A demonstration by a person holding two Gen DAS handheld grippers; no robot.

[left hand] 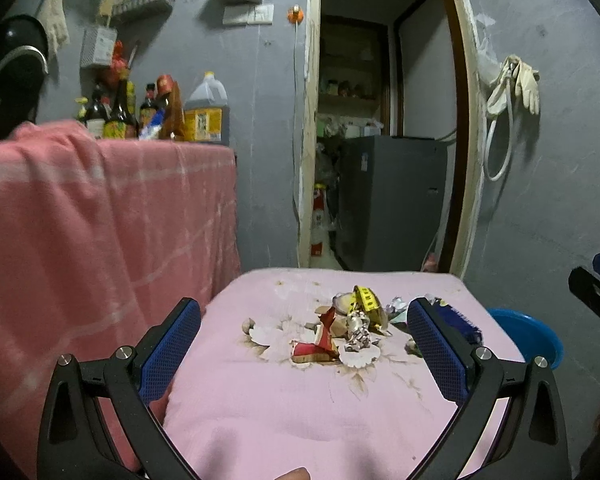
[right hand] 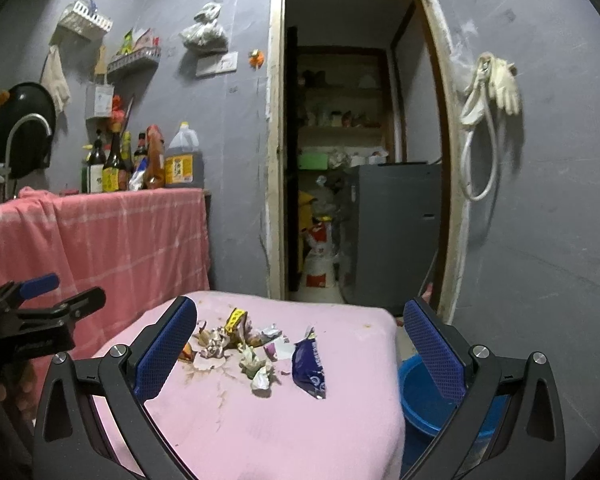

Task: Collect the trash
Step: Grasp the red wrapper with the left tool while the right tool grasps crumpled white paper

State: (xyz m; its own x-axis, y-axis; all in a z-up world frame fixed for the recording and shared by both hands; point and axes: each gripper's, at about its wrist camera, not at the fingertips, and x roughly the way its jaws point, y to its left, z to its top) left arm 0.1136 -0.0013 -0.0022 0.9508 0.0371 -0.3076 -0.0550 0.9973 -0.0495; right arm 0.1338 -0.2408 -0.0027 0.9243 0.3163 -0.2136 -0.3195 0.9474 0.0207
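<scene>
Covering the surface [right hand: 260,440], a pink cloth with a faded flower print carries all the trash, and nothing appears collected yet as far as the views show.

A blue basin [right hand: 424,400] stands on the floor just beside the surface, at about 4 o'clock in the right wrist view; its visible part looks empty, so I judge it is the likely place for the trash, though I cannot be sure.

On the cloth, the purple snack wrapper [right hand: 310,368] lies at the 3 o'clock edge of the litter. The rest is a loose pile [left hand: 348,328] of crumpled papers, a red wrapper [left hand: 320,344] and a yellow strip [left hand: 366,298], near the far middle of the cloth.

Both tools hover above the near edge. The left gripper [left hand: 304,344] has its fingers spread wide and holds nothing; the right gripper [right hand: 300,344] is also wide apart and empty.

I judge the task is at its beginning: every piece is left to pick.
</scene>
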